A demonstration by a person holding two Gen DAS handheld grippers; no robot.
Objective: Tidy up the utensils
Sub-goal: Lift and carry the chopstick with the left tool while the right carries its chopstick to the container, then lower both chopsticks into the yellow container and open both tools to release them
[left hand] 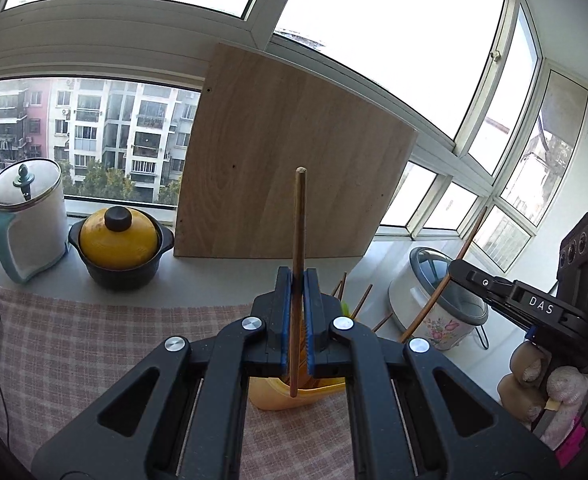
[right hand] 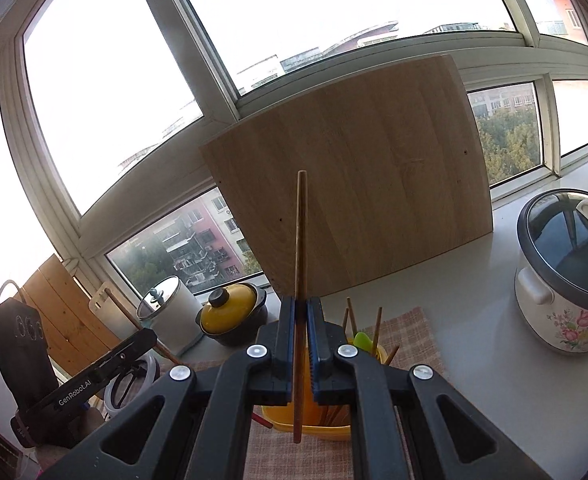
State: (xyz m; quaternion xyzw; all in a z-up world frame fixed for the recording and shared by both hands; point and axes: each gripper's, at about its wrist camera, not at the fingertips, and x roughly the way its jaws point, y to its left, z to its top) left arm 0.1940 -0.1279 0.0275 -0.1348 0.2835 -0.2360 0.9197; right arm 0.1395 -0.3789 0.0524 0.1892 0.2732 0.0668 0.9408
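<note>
Left wrist view: the left gripper (left hand: 298,280) is clamped on one upright chopstick (left hand: 298,216), and the right gripper (right hand: 302,308) pinches another chopstick (right hand: 300,240), both above the yellow holder (right hand: 314,428), where more chopsticks stand. Beyond leans a wooden board (left hand: 285,160). Each slim stick could twist or slide in the pads and miss the holder

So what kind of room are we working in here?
Most likely a home kitchen counter on an enclosed balcony: a floral rice cooker, a yellow-lidded clay pot and a wooden cutting board leaning against wraparound windows overlooking apartment blocks.
</note>
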